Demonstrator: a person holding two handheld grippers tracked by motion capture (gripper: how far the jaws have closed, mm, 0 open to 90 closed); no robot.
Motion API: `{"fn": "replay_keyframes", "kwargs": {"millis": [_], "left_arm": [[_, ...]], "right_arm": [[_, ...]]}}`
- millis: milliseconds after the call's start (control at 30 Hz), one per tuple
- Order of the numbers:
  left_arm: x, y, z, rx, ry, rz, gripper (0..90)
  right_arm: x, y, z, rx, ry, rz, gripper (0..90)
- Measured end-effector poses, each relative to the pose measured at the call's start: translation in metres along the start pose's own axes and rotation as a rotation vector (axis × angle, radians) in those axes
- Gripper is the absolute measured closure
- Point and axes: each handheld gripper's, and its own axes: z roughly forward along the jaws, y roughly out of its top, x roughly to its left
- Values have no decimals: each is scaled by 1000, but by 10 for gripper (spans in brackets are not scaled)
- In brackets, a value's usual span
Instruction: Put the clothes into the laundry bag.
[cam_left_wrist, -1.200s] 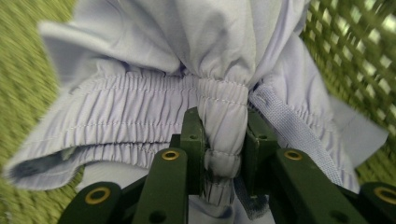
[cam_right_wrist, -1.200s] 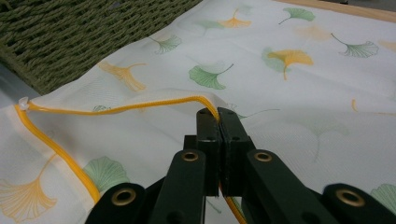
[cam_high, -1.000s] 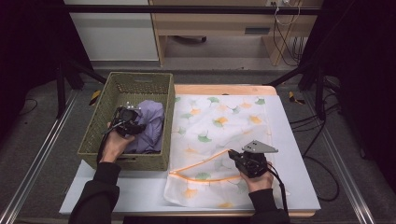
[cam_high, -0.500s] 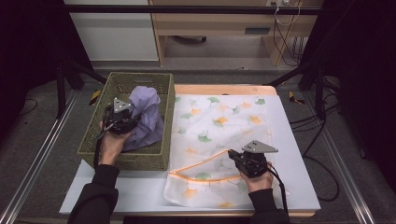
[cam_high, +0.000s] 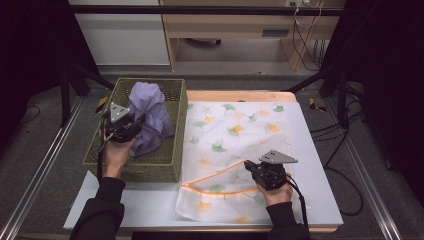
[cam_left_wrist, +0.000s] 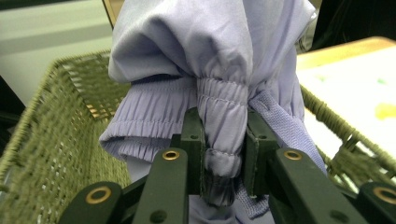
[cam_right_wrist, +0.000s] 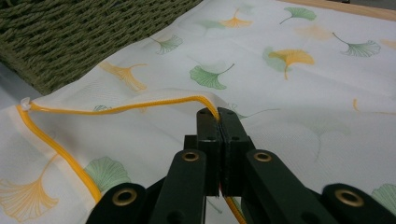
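A lilac garment (cam_high: 149, 116) hangs bunched above the green woven basket (cam_high: 152, 169) at the left. My left gripper (cam_high: 131, 125) is shut on its elastic hem; in the left gripper view the gathered cloth (cam_left_wrist: 223, 116) is pinched between the two jaws of my left gripper (cam_left_wrist: 224, 156). A white mesh bag printed with ginkgo leaves (cam_high: 235, 135) lies flat on the table to the right of the basket. My right gripper (cam_high: 248, 167) is shut on its orange-edged opening (cam_right_wrist: 140, 106), and in the right gripper view my right gripper (cam_right_wrist: 218, 122) lifts that upper edge off the lower layer.
The basket's near wall (cam_right_wrist: 70, 42) stands just left of the bag's mouth. The white table top (cam_high: 320, 165) ends in a wooden edge (cam_high: 240, 95) at the far side. Black frame legs (cam_high: 330, 75) and cables lie on the floor around.
My left gripper has risen out of the basket with the lilac garment, which now hangs taller above the rim. The right gripper has stayed in place on the bag's edge.
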Motion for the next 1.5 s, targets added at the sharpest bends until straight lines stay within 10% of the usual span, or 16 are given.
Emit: {"fn": "replay_keyframes", "kwargs": {"millis": [500, 1500], "left_arm": [[3, 15, -37, -138, -3, -44, 726], [-29, 54, -102, -268, -69, 9, 726]], "right_arm": [[0, 0, 0, 2, -3, -1, 888], [0, 0, 0, -2, -7, -6, 888]]}}
